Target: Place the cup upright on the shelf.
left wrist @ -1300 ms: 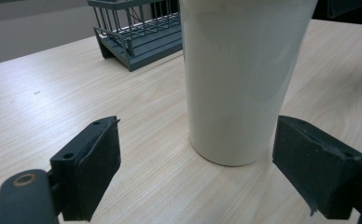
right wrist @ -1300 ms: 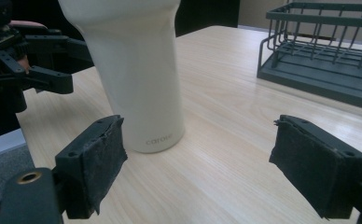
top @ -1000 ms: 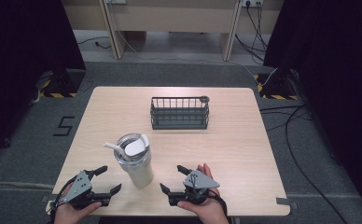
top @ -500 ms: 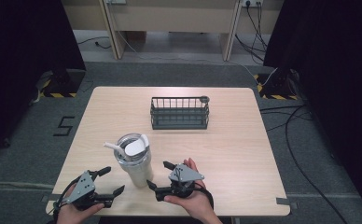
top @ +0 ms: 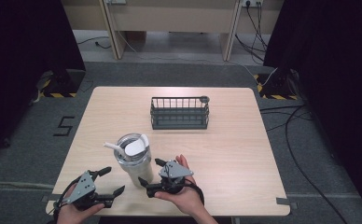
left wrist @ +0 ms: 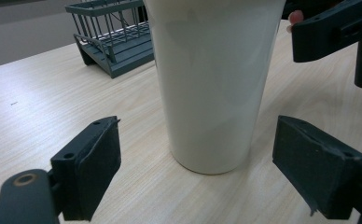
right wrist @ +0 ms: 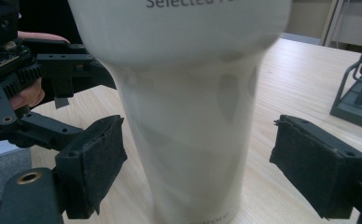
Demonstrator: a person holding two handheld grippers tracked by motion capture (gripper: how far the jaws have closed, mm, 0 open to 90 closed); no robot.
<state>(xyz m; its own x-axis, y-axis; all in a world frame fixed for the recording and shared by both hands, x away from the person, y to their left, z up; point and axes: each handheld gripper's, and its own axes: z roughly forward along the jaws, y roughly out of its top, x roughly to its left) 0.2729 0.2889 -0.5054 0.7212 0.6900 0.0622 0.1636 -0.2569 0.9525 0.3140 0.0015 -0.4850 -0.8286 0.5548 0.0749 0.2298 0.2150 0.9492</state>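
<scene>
With both sets of jaws spread wide and nothing held, the right gripper (top: 152,174) frames the tumbler (top: 134,161) without touching it, and the left gripper (top: 108,182) waits just beside its base. A squeeze that bumps one wall first could tip this tall cup standing near the table (top: 235,140) front edge, well apart from the wire rack (top: 179,113).
</scene>
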